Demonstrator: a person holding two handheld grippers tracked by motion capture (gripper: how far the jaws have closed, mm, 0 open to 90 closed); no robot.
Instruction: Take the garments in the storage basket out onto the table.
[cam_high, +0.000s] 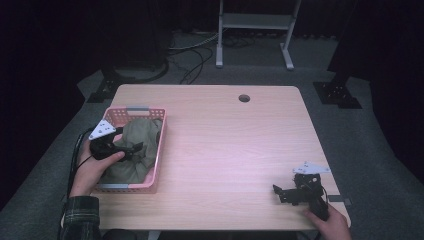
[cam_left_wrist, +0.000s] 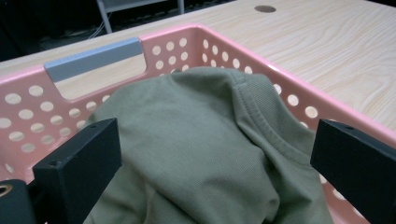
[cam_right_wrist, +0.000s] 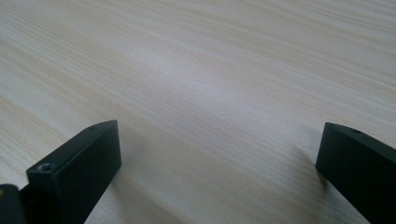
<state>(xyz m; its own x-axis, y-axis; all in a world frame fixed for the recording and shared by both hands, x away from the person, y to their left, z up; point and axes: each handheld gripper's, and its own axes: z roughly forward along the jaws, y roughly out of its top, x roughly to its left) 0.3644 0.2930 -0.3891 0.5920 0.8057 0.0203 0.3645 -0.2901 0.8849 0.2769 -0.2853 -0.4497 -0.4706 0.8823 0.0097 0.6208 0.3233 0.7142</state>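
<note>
An olive-green garment (cam_high: 135, 145) lies bunched inside a pink perforated basket (cam_high: 161, 145) at the table's left. My left gripper (cam_high: 134, 148) hovers over the basket, open, its jaws wide on either side of the garment (cam_left_wrist: 205, 144) with nothing pinched between them. The basket's wall (cam_left_wrist: 28, 112) with a grey handle strip (cam_left_wrist: 93, 58) rises behind the cloth. My right gripper (cam_high: 280, 194) rests low near the table's front right corner, open, with bare wood between its jaws (cam_right_wrist: 215, 154).
The light wooden table (cam_high: 230, 145) has a round cable hole (cam_high: 244, 98) near its far edge. A white metal stand (cam_high: 255, 30) and cables lie on the floor beyond. The table's front right edge is close to my right hand.
</note>
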